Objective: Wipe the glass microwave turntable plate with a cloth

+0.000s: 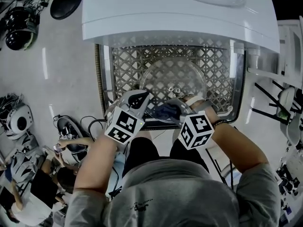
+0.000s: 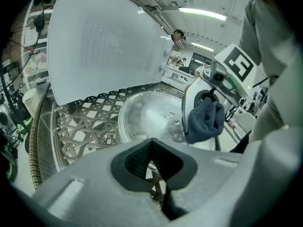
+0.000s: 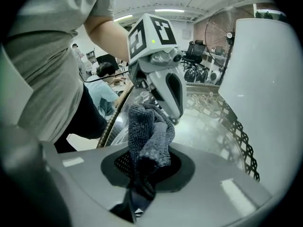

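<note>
Clear glass turntable plate [image 1: 173,79] on the woven lattice worktop [image 1: 127,65], a gripper at each side of its near rim.

The plate is round and see-through with a raised rim, the lattice showing through it and a few bright specks on its middle; it lies just in front of the white microwave [image 1: 180,8]. The left gripper [image 2: 154,163] looks pressed onto the plate's near edge. The right gripper [image 3: 144,174] pinches a dark knitted cloth [image 3: 149,131], bunched and standing up from its jaws, over the plate's near right edge.
</note>
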{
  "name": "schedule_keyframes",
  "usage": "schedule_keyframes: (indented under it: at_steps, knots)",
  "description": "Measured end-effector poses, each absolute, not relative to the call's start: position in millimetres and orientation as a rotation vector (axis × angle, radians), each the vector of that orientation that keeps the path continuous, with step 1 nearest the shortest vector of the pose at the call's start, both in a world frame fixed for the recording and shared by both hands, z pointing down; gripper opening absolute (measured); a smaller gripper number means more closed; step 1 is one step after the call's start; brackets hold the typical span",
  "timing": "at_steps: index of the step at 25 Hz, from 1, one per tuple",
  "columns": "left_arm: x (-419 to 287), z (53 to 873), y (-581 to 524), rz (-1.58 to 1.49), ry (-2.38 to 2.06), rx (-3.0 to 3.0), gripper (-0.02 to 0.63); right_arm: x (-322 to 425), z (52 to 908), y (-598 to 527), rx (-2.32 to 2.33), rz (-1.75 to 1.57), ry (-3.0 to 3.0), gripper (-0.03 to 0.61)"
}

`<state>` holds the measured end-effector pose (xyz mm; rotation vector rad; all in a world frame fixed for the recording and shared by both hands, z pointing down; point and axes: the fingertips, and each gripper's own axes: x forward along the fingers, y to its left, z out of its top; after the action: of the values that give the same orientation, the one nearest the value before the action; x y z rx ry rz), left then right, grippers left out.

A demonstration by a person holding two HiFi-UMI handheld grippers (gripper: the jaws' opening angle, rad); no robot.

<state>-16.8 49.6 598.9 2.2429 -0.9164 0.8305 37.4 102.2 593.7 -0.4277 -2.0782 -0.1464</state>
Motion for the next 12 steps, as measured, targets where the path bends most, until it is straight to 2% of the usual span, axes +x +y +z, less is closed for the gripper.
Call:
schedule_keyframes:
  at_steps: [12]
  knots:
    - [-16.2, 599.1, 49.6, 0.82, -0.919, 2.254, 0.002, 155.1, 590.3, 62.8, -0.352, -0.103, -1.852, 0.066]
